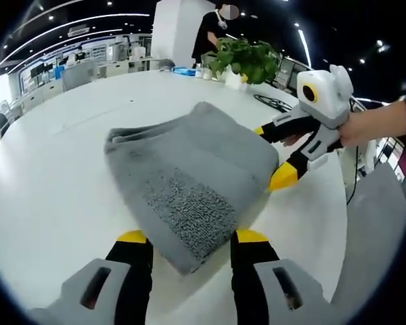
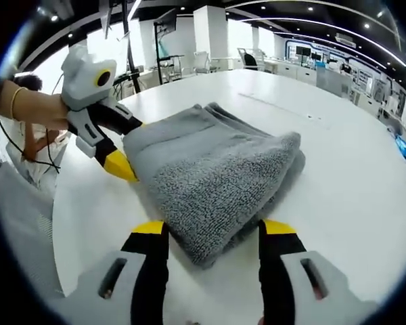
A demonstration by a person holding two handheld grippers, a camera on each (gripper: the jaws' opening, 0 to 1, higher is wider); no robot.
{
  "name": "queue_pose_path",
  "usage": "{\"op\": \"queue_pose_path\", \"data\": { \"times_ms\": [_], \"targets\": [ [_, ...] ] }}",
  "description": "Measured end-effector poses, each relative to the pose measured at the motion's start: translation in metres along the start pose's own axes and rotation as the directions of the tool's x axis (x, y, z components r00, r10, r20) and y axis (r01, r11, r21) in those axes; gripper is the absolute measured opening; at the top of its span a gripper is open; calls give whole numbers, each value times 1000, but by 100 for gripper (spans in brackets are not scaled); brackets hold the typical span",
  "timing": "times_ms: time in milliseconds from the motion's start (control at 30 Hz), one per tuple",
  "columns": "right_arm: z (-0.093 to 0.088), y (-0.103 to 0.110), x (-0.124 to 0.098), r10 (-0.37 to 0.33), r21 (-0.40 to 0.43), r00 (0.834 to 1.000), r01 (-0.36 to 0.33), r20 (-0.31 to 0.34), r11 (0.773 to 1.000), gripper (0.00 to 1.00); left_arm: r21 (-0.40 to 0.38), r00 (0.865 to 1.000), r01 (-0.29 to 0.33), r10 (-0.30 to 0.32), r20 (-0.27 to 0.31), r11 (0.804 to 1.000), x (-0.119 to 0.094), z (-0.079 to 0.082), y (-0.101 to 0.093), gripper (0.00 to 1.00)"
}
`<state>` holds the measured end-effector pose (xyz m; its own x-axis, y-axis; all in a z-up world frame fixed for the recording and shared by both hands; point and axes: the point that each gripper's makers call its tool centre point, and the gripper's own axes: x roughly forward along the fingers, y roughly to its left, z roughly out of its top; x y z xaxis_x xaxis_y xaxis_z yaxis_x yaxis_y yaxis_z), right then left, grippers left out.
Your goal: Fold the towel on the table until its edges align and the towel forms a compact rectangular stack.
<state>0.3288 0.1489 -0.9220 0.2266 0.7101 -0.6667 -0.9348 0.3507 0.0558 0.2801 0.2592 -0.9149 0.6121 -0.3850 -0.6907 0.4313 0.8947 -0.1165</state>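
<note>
A grey towel (image 1: 189,172) lies folded into a thick rectangular stack on the white round table (image 1: 47,189). My left gripper (image 1: 191,237) is open, its yellow-tipped jaws standing on either side of the towel's near corner. From the right, my right gripper (image 1: 271,154) comes in open, jaws spread against the towel's far side. In the right gripper view the same towel (image 2: 216,162) shows its folded layers, and the right gripper (image 2: 214,227) straddles its near end. My left gripper (image 2: 130,145) sits open at the towel's left edge.
A potted green plant (image 1: 243,61) and small items stand at the table's far edge, with a person (image 1: 213,30) behind them. A hand (image 1: 372,125) holds the right gripper. The table's edge (image 2: 61,223) runs close on the left of the right gripper view.
</note>
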Motion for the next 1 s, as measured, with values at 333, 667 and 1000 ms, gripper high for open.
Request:
{"op": "queue_pose_path", "data": {
  "times_ms": [333,667,1000],
  "targets": [
    [1,8,-11,-11,4,1000,11,-4,1000,52,-22,999,-43,43,5,999,-10,0,4,49],
    [12,9,-48,-70,14,996,69,48,998,56,-48,993,-87,90,73,995,-48,14,10,51],
    [14,17,-83,-108,60,990,103,89,993,59,-88,983,-99,111,149,991,-79,19,-8,60]
  ]
}}
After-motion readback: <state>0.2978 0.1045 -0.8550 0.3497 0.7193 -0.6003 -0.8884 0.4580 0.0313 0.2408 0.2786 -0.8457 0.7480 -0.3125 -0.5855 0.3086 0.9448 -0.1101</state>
